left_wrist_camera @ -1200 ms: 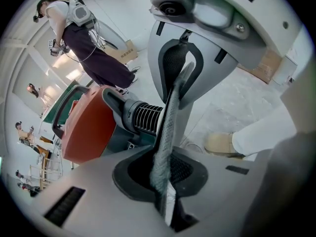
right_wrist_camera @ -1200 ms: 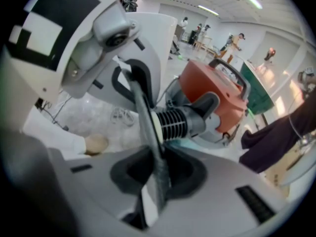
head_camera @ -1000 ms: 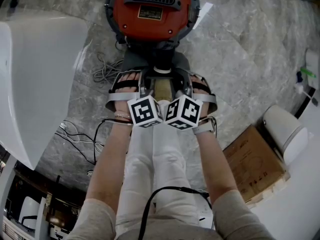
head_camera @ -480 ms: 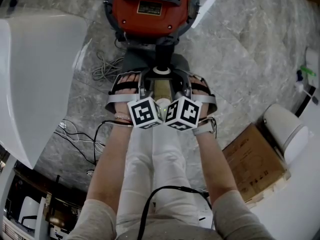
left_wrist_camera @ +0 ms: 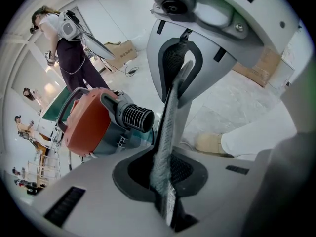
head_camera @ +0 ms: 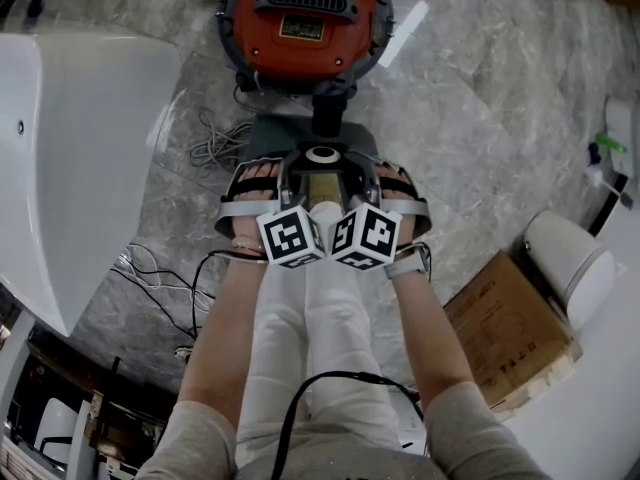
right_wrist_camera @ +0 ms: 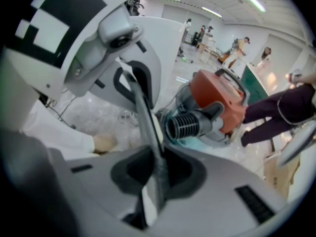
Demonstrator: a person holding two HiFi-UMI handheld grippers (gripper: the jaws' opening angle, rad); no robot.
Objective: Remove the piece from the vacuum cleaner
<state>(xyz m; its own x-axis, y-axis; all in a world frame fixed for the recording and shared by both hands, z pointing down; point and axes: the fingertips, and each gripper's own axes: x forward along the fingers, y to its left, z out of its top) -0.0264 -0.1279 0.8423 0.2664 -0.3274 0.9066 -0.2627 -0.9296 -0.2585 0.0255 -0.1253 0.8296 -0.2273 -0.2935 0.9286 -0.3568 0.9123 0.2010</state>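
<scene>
The red round vacuum cleaner stands on the marble floor at the top of the head view, its black hose port pointing toward me. The removed piece, dark-framed with a white-ringed round opening and an olive panel, hangs between my two grippers. My left gripper is shut on its left side, my right gripper on its right. In the left gripper view the piece shows as a thin grey edge running from my left gripper to the other one, beside the vacuum. The right gripper view shows my right gripper pinching the piece.
A large white surface fills the left. Loose cables lie beside the vacuum. A cardboard box and a white cylinder sit at the right. My white trouser legs are below the grippers. People stand far off.
Both grippers have lifted a little with the piece, and its ringed end has drawn back from the vacuum's port. The jaws have stayed closed on it.
</scene>
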